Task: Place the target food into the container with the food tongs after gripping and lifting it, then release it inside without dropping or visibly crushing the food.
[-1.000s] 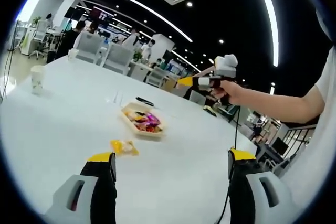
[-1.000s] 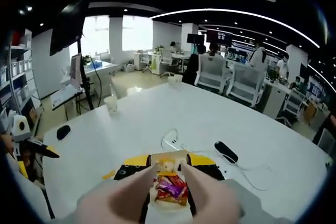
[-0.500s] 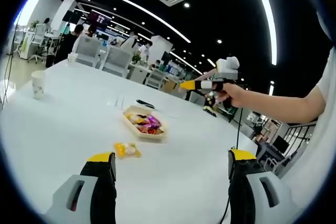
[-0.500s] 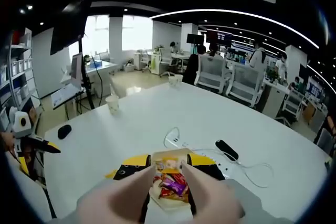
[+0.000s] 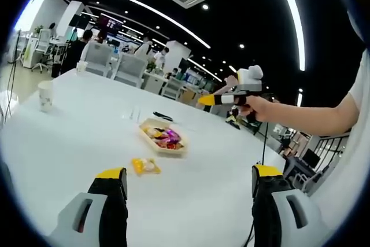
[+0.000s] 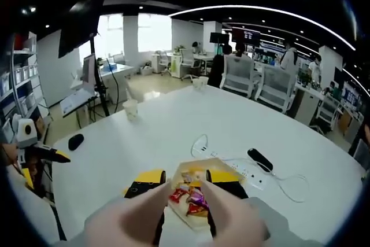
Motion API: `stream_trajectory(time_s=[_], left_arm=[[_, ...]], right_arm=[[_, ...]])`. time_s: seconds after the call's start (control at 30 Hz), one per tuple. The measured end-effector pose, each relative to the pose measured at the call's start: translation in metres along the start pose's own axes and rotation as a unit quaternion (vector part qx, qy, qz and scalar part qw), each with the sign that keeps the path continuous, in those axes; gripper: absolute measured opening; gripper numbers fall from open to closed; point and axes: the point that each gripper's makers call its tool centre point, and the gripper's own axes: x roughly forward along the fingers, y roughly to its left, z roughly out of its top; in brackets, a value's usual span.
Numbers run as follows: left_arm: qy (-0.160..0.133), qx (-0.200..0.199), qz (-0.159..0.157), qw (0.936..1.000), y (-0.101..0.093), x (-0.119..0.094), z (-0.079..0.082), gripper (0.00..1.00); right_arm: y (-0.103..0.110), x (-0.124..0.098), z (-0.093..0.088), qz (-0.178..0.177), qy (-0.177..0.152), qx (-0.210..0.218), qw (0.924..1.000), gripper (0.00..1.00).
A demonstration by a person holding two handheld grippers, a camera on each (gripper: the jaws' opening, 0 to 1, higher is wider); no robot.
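Bright ceiling strip lights [image 5: 139, 8] glare on the white tabletop [image 5: 69, 143]; edges bend strongly, distant office soft.

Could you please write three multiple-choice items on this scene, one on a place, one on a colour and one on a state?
1. Where does the loose yellow packet lie?
A. inside the container
B. on the table beside the container
C. in the paper cup

2. What colour are the tips of the left claw?
A. yellow
B. red
C. green

3. How does the left claw stand?
A. shut on the packet
B. shut on the tongs
C. open, holding nothing

Key: 1 B, the packet rests on the white table just short of the container. 2 A, both tips are yellow over black. 3 C, its jaws stand wide apart with bare table between them.
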Motion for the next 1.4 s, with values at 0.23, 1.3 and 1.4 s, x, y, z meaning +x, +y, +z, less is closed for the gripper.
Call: stream_trajectory(time_s=[0.23, 1.3, 1.4], left_arm=[[0.004, -0.004, -0.001, 1.0000, 0.003, 0.001, -0.004, 0.89], [0.000, 0.023, -0.029, 0.9993, 0.025, 0.032, 0.008, 0.99], [0.010, 0.023, -0.038, 0.9990, 0.026, 0.035, 0.004, 0.99]], right_arm=[[0.011, 0.002, -0.003, 0.014, 0.004, -0.001, 0.9999, 0.27], [0.053, 0.045, -0.026, 0.111, 0.018, -0.006, 0.9937, 0.29], [0.055, 0.053, -0.028, 0.113, 0.019, -0.003, 0.9934, 0.29]])
